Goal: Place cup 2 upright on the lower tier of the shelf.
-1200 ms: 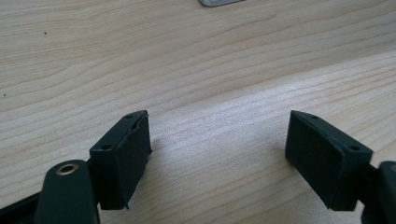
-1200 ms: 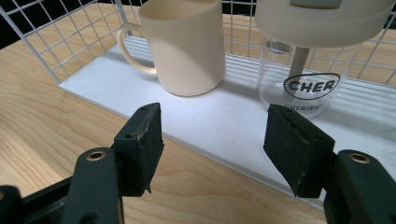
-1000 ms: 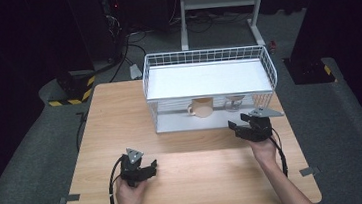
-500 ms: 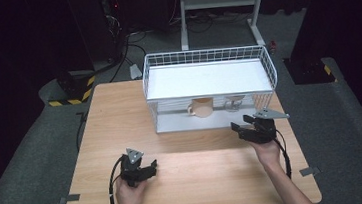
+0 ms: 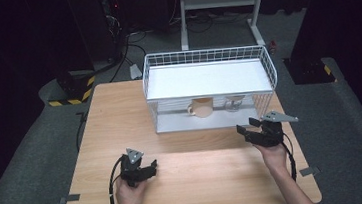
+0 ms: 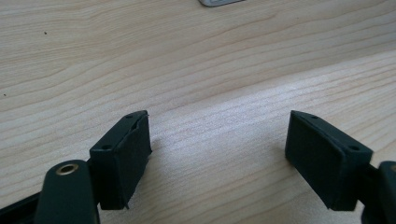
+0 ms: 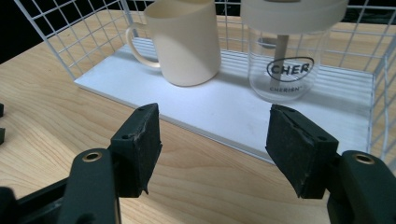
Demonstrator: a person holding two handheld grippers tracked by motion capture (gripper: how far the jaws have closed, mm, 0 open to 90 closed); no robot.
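Observation:
A white wire rack [image 5: 205,54] stands at the table's far side. On its lower white shelf [image 7: 233,112] sit a cream mug [image 5: 202,108] [image 7: 187,39] and a clear lidded glass cup [image 5: 234,103] [image 7: 282,60], side by side. My right gripper [image 5: 245,126] [image 7: 215,144] hovers just in front of that shelf and faces the gap between the two cups. Its jaws are open, have just been opening a little, and hold nothing. My left gripper [image 5: 150,167] [image 6: 217,158] rests low over bare wood near the front left, open and empty.
The wooden table [image 5: 120,118] has bare wood across its front and left. The rack's wire sides [image 7: 84,37] close in the lower shelf at left and right. Dark floor, a metal stand [image 5: 219,0] and cables lie beyond the table.
My right gripper has drifted slightly back from the rack and to the right. The left gripper has stayed where it was.

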